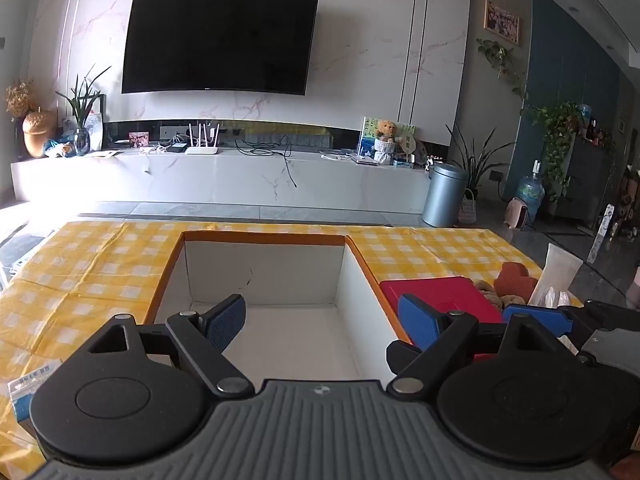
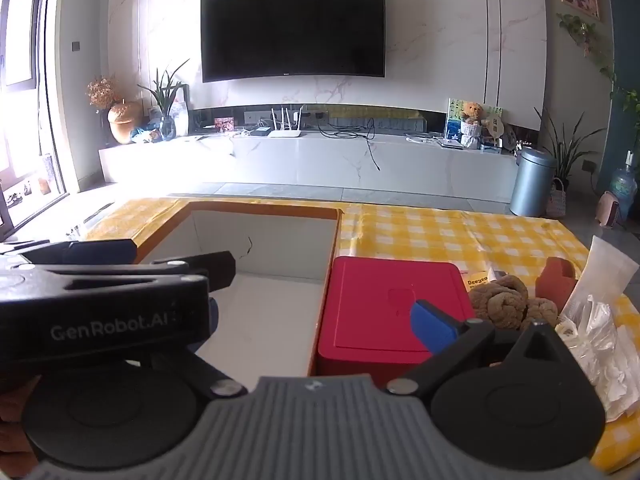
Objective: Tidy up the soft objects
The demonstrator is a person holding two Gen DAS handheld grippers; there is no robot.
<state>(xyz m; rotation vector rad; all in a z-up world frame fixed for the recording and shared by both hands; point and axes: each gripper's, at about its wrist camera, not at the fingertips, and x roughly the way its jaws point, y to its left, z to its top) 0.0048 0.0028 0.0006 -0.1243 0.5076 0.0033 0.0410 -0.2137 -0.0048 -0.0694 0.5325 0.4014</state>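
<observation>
Left wrist: my left tool (image 1: pixel 324 322) gapes wide and empty over the white box (image 1: pixel 280 268); red lid (image 1: pixel 440 294) just beside its rim, easy to clip | Right wrist: my right tool (image 2: pixel 320 320) spread wide, empty; brown knotted plush (image 2: pixel 506 302) beside tissue pack (image 2: pixel 600 320), which could snag in a careless grab.

Dark TV (image 1: pixel 220 42) on marble wall (image 1: pixel 360 72); low white console (image 1: pixel 220 178); bright window (image 2: pixel 20 80) left.
</observation>
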